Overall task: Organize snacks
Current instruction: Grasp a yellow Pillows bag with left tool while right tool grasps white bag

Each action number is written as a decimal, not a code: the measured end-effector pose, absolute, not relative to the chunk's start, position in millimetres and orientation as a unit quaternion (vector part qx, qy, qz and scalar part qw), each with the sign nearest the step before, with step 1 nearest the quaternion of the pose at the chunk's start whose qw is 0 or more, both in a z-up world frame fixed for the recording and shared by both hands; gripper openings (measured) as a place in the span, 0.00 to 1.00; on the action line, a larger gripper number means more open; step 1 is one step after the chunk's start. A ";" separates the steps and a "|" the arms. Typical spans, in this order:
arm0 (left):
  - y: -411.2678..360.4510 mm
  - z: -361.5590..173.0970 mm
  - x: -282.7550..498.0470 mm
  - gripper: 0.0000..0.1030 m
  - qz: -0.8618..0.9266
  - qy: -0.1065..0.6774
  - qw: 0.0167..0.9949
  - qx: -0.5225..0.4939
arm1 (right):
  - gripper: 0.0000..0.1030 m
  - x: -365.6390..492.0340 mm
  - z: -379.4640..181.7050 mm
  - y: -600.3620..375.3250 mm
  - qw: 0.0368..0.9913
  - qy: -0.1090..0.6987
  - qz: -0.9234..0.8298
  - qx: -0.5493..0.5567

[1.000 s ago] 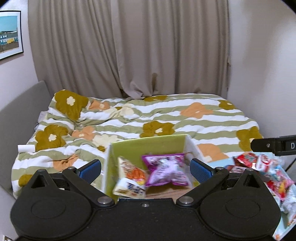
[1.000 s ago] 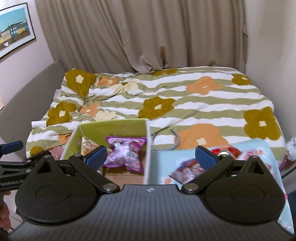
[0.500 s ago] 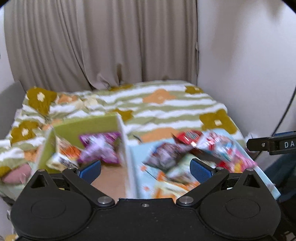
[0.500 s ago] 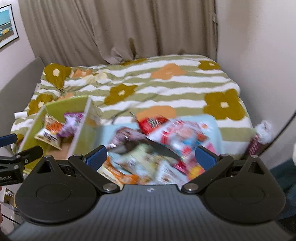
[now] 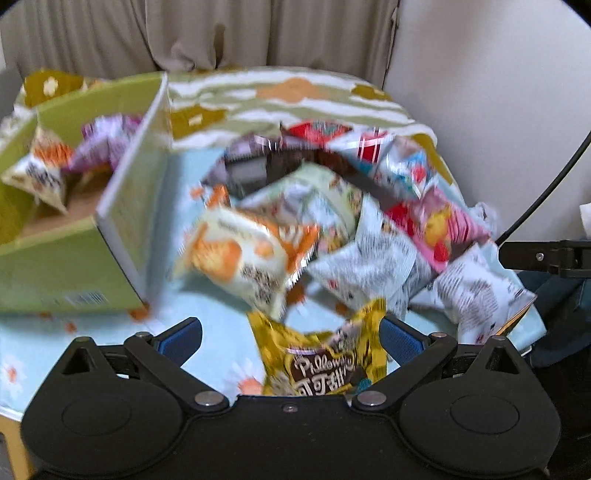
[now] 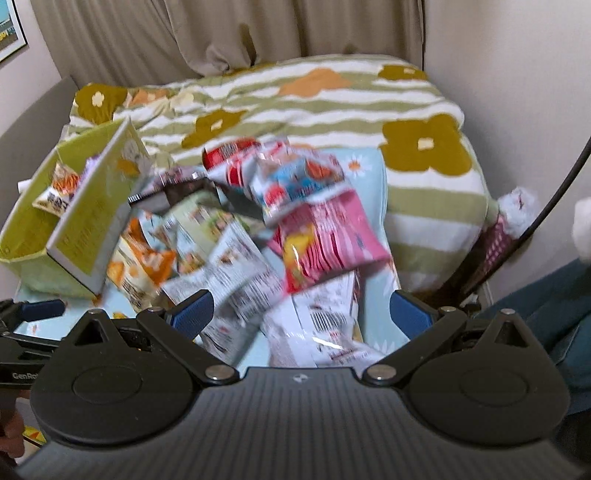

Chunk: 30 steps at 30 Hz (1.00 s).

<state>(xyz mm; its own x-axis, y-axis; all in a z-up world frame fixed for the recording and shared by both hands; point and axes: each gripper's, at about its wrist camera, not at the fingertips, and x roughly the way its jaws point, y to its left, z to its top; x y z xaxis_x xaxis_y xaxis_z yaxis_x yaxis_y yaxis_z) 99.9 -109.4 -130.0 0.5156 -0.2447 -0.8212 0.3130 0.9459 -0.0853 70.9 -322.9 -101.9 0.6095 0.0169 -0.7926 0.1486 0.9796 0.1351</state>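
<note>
A pile of snack bags (image 5: 332,206) lies on a light blue flowered cloth (image 5: 207,354). A green box (image 5: 66,266) at the left holds an orange-white bag (image 5: 40,170) and a purple bag (image 5: 107,136). My left gripper (image 5: 291,339) is open above a yellow bag (image 5: 325,354), which lies between its fingers. My right gripper (image 6: 301,314) is open over white bags (image 6: 317,325) and below a pink bag (image 6: 325,236). The box also shows in the right wrist view (image 6: 74,221). Both views are blurred.
A bed with a green-striped flowered cover (image 6: 332,99) lies behind the cloth. Curtains (image 5: 221,33) hang at the back. A white wall (image 5: 498,92) and a black cable (image 5: 546,192) are at the right. The other gripper's tip (image 5: 546,256) shows at the right edge.
Both grippers have swung right from the box and dropped low over the snack pile. Both stay open.
</note>
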 end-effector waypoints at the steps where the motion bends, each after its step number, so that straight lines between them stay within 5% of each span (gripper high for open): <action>1: -109.8 -136.2 100.1 1.00 -0.160 0.468 0.869 0.034 | 1.00 71.9 -106.6 -323.8 0.891 0.443 -0.033 0.093; 11: -115.0 -186.1 113.6 0.99 -0.184 0.499 0.847 0.015 | 1.00 84.6 -144.1 -326.8 0.882 0.463 -0.015 0.088; 17: -112.6 -198.8 116.6 0.74 -0.223 0.515 0.827 -0.019 | 1.00 88.6 -157.1 -325.0 0.875 0.476 -0.012 0.085; 30: -104.0 -189.9 115.9 0.68 -0.225 0.516 0.826 -0.018 | 1.00 99.4 -168.7 -318.9 0.867 0.494 -0.016 0.059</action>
